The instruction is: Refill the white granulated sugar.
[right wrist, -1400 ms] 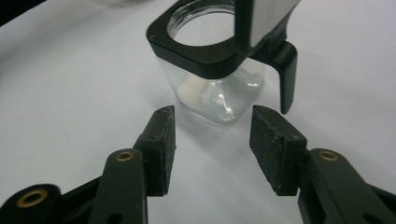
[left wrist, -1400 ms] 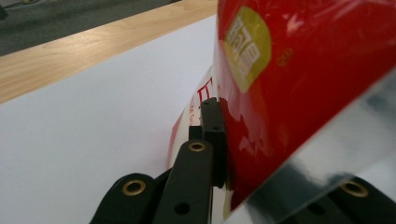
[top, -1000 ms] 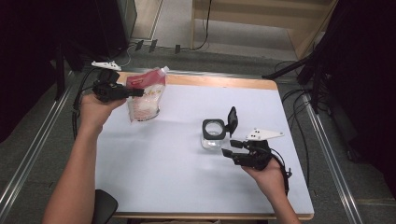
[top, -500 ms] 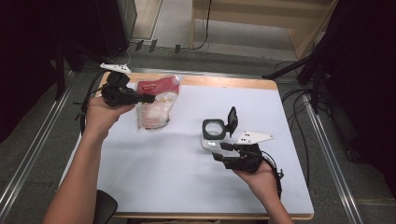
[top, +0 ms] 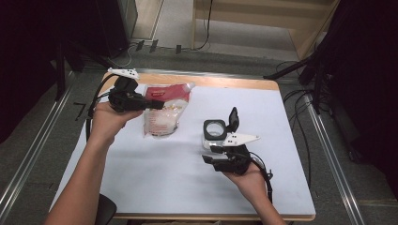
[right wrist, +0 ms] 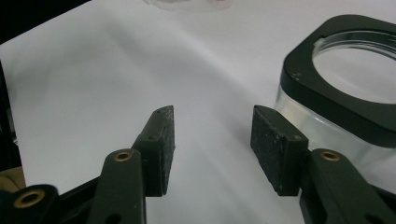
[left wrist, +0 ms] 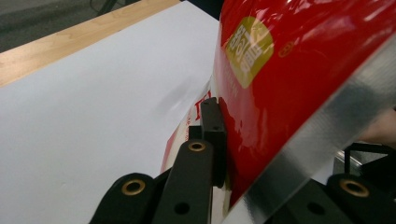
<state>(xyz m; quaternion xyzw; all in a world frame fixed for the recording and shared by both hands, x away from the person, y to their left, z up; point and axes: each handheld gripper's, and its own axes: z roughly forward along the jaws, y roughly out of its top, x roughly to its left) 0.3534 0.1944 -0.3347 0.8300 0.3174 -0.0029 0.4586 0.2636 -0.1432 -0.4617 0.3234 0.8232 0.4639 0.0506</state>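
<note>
A pouch (top: 166, 110) with a red top and a clear lower half full of pale pieces hangs slanted over the white tabletop (top: 155, 183) at the back left. My left gripper (top: 157, 104) is shut on its red top edge. In the left gripper view the red foil (left wrist: 299, 70) presses against the black pad (left wrist: 212, 135). A clear square jar (top: 214, 129) with a black rim stands at centre right, its flip lid (top: 233, 117) up. My right gripper (top: 209, 158) stands open just in front of the jar, nothing between its jaws (right wrist: 212, 144); the jar (right wrist: 336, 107) is to their right.
The table's wooden back edge (top: 225, 82) borders the white sheet. Metal rails (top: 33, 154) run along both sides of the table, and cables (top: 300, 108) lie off its right side. Dark stands and a floor lie beyond the back edge.
My left gripper has carried the pouch to the right, toward the table's middle. My right gripper has slid left, from beside the jar to in front of it.
</note>
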